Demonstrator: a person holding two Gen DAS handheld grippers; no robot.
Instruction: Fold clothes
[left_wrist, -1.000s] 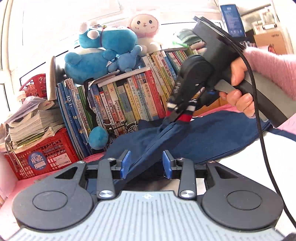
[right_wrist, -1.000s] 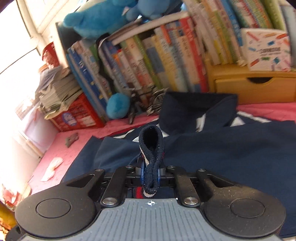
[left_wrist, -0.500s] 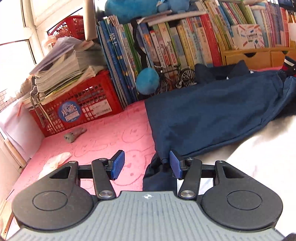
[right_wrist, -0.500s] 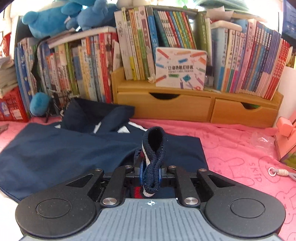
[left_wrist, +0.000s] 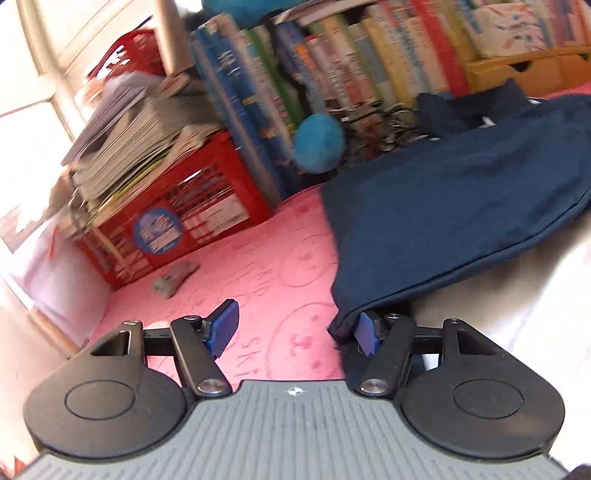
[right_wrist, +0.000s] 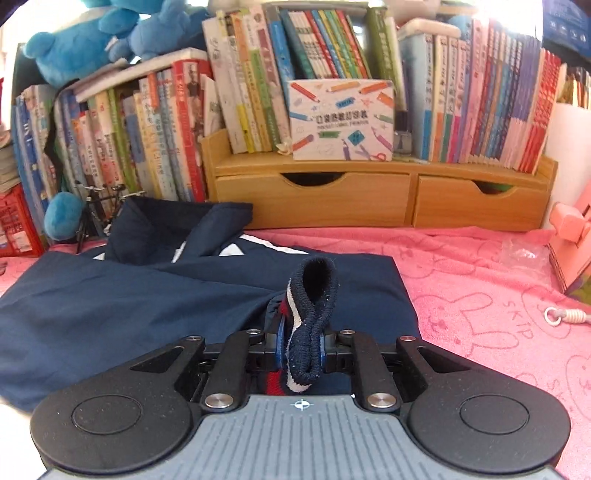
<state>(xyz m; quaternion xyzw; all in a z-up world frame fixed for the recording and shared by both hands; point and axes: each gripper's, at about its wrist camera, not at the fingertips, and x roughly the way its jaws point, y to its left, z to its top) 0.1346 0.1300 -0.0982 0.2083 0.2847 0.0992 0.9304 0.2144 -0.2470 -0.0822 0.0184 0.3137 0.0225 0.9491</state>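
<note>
A navy jacket (left_wrist: 443, 206) lies spread on the pink mat (left_wrist: 266, 266), its collar turned up towards the books. My left gripper (left_wrist: 295, 321) hovers low over the mat at the jacket's near left corner. Its jaws are opening and only bare mat shows between the blue pads; the corner of the cloth rests against the right fingertip (left_wrist: 367, 330). In the right wrist view the jacket (right_wrist: 147, 302) stretches out to the left. My right gripper (right_wrist: 299, 345) is shut on the striped knit cuff (right_wrist: 314, 295), which loops up above the fingers.
A red crate (left_wrist: 177, 221) with stacked papers stands at the left, with a small grey object (left_wrist: 173, 280) on the mat before it. Rows of books and a wooden drawer unit (right_wrist: 314, 199) line the back. A pink box (right_wrist: 570, 243) and a corded ring (right_wrist: 554, 315) lie at the right.
The left jaws have widened and the jacket edge that was between them now sits at the right finger only. The right gripper swung round to face the drawers, still holding the cuff.
</note>
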